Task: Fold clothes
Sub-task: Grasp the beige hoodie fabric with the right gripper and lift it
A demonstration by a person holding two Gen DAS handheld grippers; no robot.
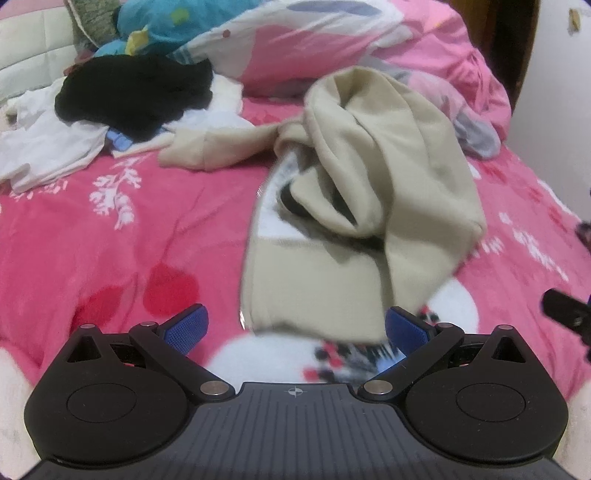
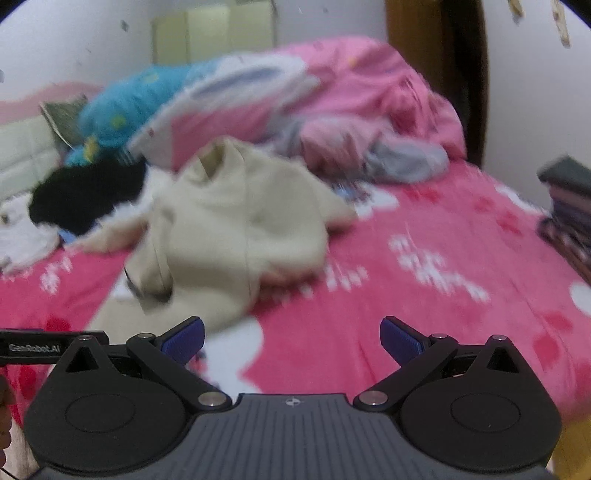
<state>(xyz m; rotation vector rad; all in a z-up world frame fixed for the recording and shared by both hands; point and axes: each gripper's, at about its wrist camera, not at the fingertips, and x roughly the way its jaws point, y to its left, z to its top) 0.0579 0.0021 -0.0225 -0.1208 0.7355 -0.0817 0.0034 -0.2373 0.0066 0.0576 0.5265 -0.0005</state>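
Note:
A cream hoodie (image 1: pixel 373 177) lies crumpled on the pink bedspread (image 1: pixel 110 240), with a printed white patch showing under its folds. Its near hem reaches down between the blue pads of my left gripper (image 1: pixel 295 328), which is open and holds nothing. In the right wrist view the same hoodie (image 2: pixel 236 221) lies left of centre, blurred. My right gripper (image 2: pixel 291 338) is open over bare bedspread (image 2: pixel 424 288), to the right of the hoodie's near edge. The tip of the right gripper (image 1: pixel 565 314) shows at the right edge of the left wrist view.
A black garment (image 1: pixel 136 96) sits on white clothes (image 1: pixel 48 144) at the back left. A pink quilt (image 1: pixel 424 48) and a blue plush toy (image 1: pixel 177 22) fill the back. A grey and pink garment (image 2: pixel 384 151) lies behind the hoodie. Stacked dark folded clothes (image 2: pixel 569 210) sit at the right.

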